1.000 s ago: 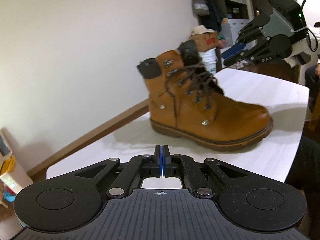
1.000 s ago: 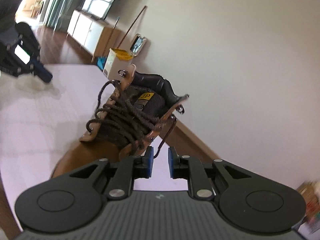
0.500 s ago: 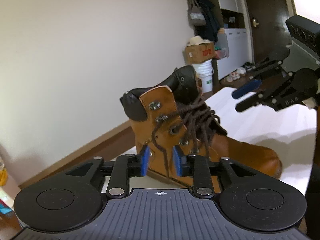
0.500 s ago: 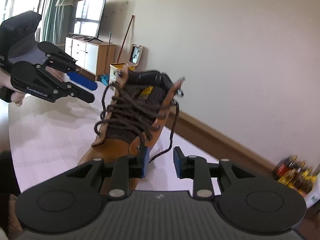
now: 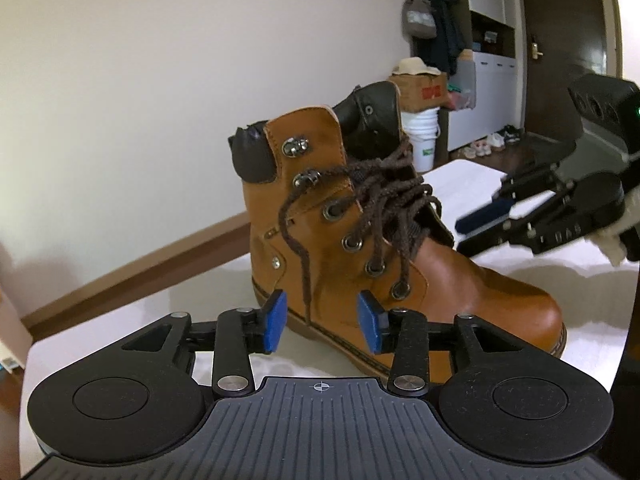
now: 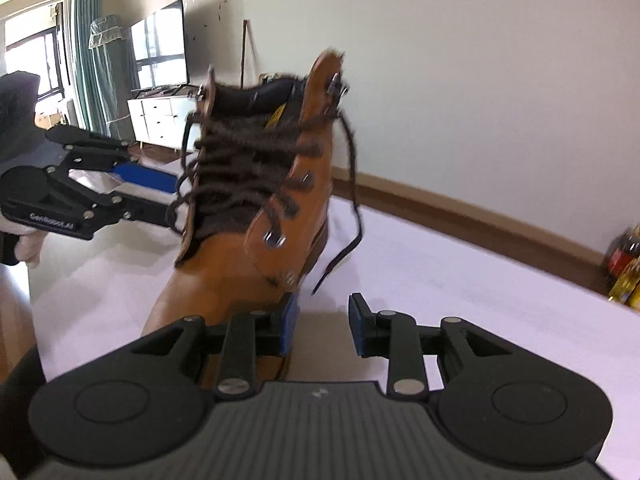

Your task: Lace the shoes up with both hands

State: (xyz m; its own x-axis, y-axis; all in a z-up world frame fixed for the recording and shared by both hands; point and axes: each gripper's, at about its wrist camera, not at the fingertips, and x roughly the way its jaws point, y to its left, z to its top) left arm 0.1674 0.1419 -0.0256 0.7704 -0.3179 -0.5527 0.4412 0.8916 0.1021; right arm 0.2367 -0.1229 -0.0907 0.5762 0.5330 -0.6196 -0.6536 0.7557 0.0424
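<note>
The tan boot (image 5: 360,248) stands on the white desk (image 5: 140,320). The left hand-held gripper (image 5: 322,322), jaws just opening and apart, frames the boot's dangling lace end (image 5: 298,248); pinch low, squarely. The right hand-held gripper (image 6: 322,326), apart and empty, sits beside the boot's other loose lace (image 6: 352,216).

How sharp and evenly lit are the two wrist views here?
Left wrist: boot and laces sharp, the right gripper slightly smeared, fisheye bends the door frame. Right wrist: boot's upper motion-blurred, window blown out, walls curve toward the rim.
</note>
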